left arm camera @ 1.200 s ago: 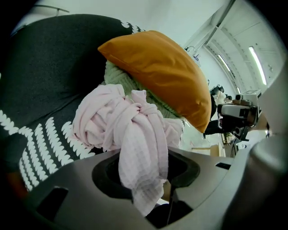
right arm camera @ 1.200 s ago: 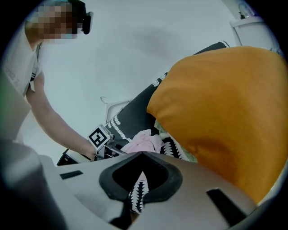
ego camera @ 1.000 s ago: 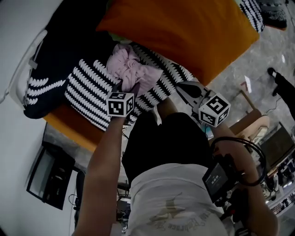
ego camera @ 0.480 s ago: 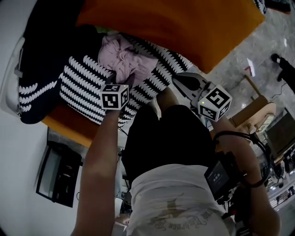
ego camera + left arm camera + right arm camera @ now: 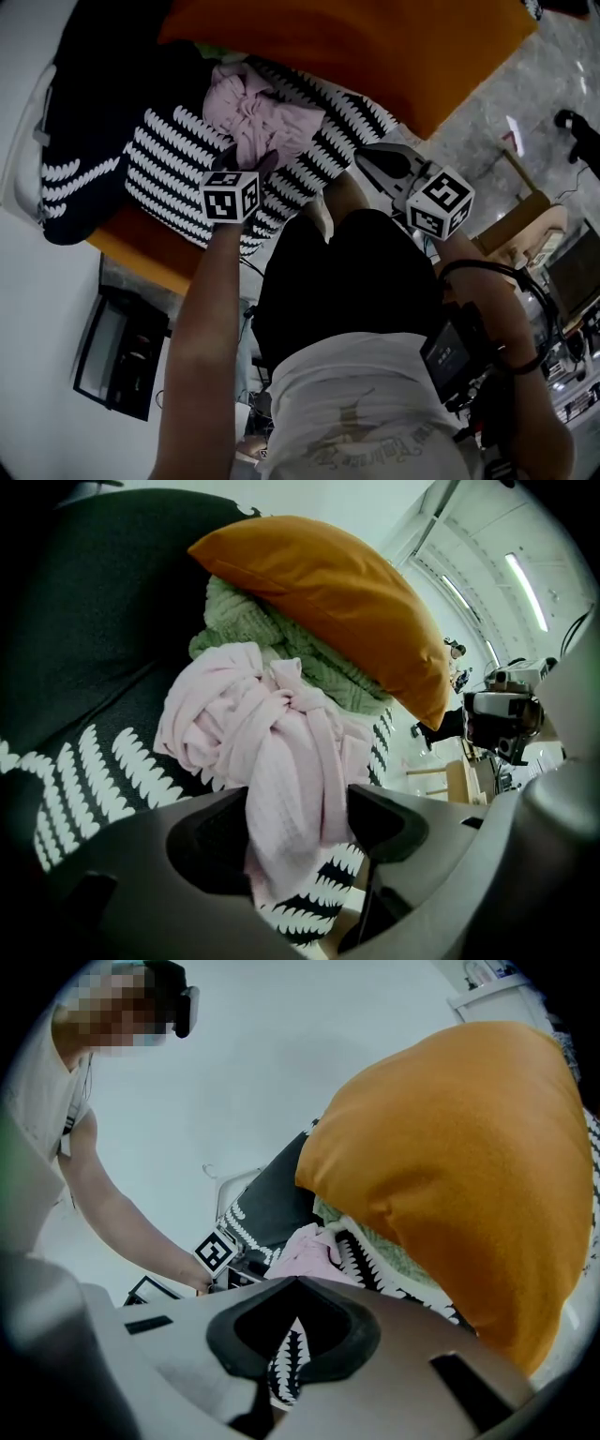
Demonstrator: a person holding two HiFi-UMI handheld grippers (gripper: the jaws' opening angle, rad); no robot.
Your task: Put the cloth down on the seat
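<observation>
Left gripper (image 5: 300, 803): nearest the person, at the front edge of the seat. Its jaws stand apart, and a loose tail of the pink cloth (image 5: 272, 733) hangs in the gap, flat and unpinched. In the head view the left gripper (image 5: 248, 161) shows two dark fingers spread in a V at the cloth's near edge.
Right gripper (image 5: 295, 1281): jaw tips meet with nothing between them; only the striped throw (image 5: 361, 1255) shows through the opening behind the tips. In the head view the right gripper (image 5: 367, 159) hovers off to the right of the cloth, apart from it.
Pink cloth (image 5: 258, 117): a crumpled, knotted bunch lying on the striped throw, just ahead of the left gripper; the right gripper view catches it (image 5: 305, 1252) just over its jaws.
Striped throw (image 5: 169, 169): black with white toothed bands, draped over the seat and under the cloth (image 5: 84, 771).
Seat (image 5: 141, 248): an orange cushion edge that shows below the throw.
Green knit (image 5: 281, 639): bunched behind the cloth and touching it, tucked under the pillow.
Orange pillow (image 5: 328, 583): rests on the green knit, overhanging the far side of the cloth (image 5: 375, 47) (image 5: 469, 1166).
Dark backrest (image 5: 84, 602): rises behind the throw, farthest back on the left.
</observation>
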